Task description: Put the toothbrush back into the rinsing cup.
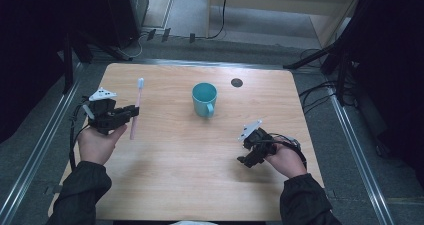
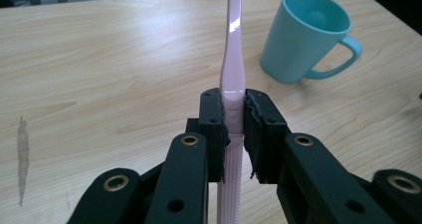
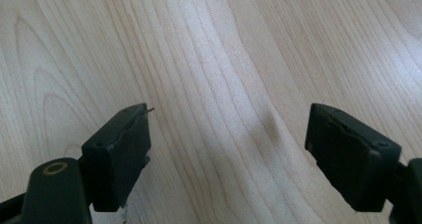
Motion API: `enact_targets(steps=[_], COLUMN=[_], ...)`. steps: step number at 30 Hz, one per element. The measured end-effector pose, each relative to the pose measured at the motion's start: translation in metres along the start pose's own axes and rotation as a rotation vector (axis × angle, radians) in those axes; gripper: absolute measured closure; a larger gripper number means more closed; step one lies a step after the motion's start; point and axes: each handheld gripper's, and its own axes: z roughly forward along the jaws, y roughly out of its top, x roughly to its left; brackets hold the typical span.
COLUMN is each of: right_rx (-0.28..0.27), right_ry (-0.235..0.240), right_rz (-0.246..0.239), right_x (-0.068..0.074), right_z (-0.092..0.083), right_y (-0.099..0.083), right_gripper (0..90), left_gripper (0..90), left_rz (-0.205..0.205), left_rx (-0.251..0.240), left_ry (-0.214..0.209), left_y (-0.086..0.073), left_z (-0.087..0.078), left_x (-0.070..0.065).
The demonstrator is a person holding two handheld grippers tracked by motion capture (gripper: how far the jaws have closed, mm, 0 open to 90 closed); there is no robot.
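One pink toothbrush (image 2: 233,59) pinched mid-handle by left gripper (image 2: 233,129), held over the desk (image 1: 200,150) w/ a teal mug (image 1: 204,99) nearby.
Likely light, stiff, glossy plastic, prone to slip or pivot; the ribbed lower handle looks the surest hold. Left gripper view shows fingers (image 2: 213,119) pressed on both sides of the handle; high view adds the bristle head at top. Right gripper (image 3: 229,149) rests w/ fingers spread, nothing between.

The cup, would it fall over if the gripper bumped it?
Probably not easily: the cup stands upright on the table and looks wide for its height. It seems empty, so it is likely light and would slide. Its handle sticks out, so a bump there might spin it.
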Motion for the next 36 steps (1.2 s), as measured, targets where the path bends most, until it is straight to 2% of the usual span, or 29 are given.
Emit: enact_targets(steps=[5, 11, 17, 26, 36], right_rx=[-0.004, -0.007, -0.007, -0.011, -0.009], right_ry=[0.0, 0.002, 0.001, 0.0, -0.002], right_rz=[0.001, 0.003, 0.002, 0.001, 0.001], right_x=[0.0, 0.001, 0.001, 0.0, 0.0], right_z=[0.0, 0.0, 0.0, 0.0, -0.001], right_y=[0.0, 0.0, 0.0, -0.001, -0.001], right_gripper=[18.0, 18.0, 18.0, 18.0, 18.0], left_gripper=[78.5, 78.5, 78.6, 78.5, 78.5], left_rz=[0.014, 0.028, 0.033, 0.044, 0.058], left_rx=[-0.036, -0.052, -0.104, -0.116, -0.126], left_ry=[0.005, 0.006, -0.001, -0.023, -0.032], left_y=[0.003, 0.006, 0.016, 0.029, 0.043], left_z=[0.0, 0.0, -0.002, 0.004, 0.004], left_x=[-0.005, -0.01, -0.017, -0.028, -0.033])
